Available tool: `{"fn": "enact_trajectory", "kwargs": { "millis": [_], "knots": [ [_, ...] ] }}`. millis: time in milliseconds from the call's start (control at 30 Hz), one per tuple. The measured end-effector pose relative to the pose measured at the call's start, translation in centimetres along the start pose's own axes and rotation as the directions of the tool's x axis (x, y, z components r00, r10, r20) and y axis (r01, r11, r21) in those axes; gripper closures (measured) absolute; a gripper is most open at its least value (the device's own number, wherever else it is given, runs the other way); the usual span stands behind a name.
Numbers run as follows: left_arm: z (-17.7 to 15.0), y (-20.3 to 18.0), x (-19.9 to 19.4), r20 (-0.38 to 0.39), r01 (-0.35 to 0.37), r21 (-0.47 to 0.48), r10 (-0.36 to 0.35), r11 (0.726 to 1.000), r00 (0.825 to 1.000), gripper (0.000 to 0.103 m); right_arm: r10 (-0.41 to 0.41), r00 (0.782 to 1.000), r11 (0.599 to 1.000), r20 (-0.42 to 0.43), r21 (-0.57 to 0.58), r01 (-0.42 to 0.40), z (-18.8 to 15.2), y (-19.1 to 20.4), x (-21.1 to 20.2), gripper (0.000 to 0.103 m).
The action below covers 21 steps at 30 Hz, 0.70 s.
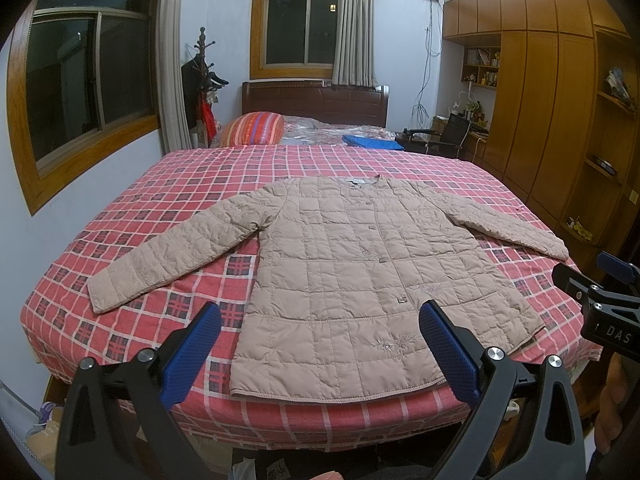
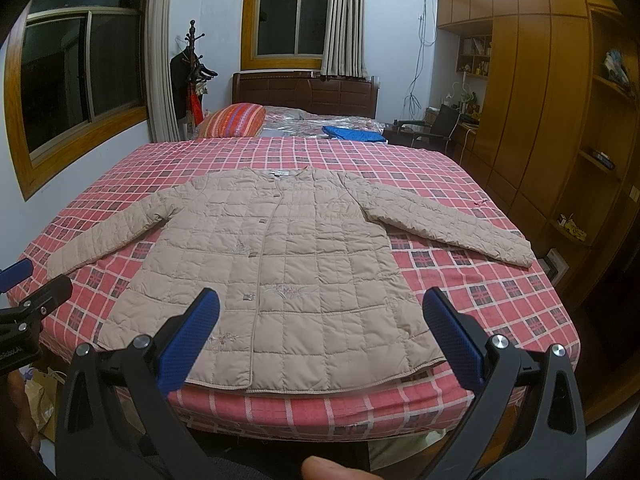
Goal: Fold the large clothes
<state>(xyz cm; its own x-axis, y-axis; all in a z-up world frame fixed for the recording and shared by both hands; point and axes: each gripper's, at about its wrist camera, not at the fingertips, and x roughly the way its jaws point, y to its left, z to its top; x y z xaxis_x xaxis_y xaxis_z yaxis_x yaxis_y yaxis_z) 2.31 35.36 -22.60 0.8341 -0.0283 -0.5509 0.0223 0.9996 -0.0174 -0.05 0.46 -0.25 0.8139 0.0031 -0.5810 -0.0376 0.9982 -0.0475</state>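
Note:
A beige quilted jacket (image 1: 352, 264) lies flat and buttoned on the red checked bed (image 1: 192, 184), collar away from me, hem near the bed's front edge, both sleeves spread out to the sides. In the right wrist view the same jacket (image 2: 280, 264) fills the middle of the bed (image 2: 500, 292). My left gripper (image 1: 320, 316) hovers open above the hem, blue pads wide apart, holding nothing. My right gripper (image 2: 320, 304) is likewise open over the hem and empty. Each gripper shows at the edge of the other's view: the right gripper (image 1: 600, 280) and the left gripper (image 2: 24, 280).
A striped pillow (image 1: 252, 128) and a folded blue cloth (image 1: 372, 142) lie near the dark headboard (image 1: 316, 106). Wooden wardrobes and shelves (image 1: 560, 100) line the right wall, with a chair (image 1: 448, 136) beside them. A coat stand (image 1: 202, 80) is at the left. Bags sit on the floor (image 2: 40, 400).

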Motion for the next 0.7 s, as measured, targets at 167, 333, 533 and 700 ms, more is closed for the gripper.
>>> {"fn": "enact_trajectory", "kwargs": {
  "millis": [167,333,533,700],
  "knots": [
    [0.0,-0.1,0.7,-0.009,-0.001,-0.002,0.001,1.000,1.000,0.004,0.002,1.000,1.000,-0.008,0.001,-0.002,-0.1,-0.1,0.3,0.002],
    [0.1,-0.3,1.3,-0.021,0.001,0.002,-0.001,1.000,1.000,0.004,-0.004,1.000,1.000,-0.029,-0.008,0.004,0.0,0.1,1.4,0.002],
    [0.5,0.2,3.9,-0.040,0.060,-0.006,-0.060,0.998,0.997,0.004,-0.048,0.998,0.999,-0.047,-0.001,0.048,0.3,-1.0,3.9,0.002],
    [2.0,0.9,8.1,-0.082,0.181,-0.049,-0.184,0.982,0.979,0.004,-0.042,0.998,0.998,-0.037,0.041,0.044,1.3,-4.6,7.3,0.002]
  ]
}}
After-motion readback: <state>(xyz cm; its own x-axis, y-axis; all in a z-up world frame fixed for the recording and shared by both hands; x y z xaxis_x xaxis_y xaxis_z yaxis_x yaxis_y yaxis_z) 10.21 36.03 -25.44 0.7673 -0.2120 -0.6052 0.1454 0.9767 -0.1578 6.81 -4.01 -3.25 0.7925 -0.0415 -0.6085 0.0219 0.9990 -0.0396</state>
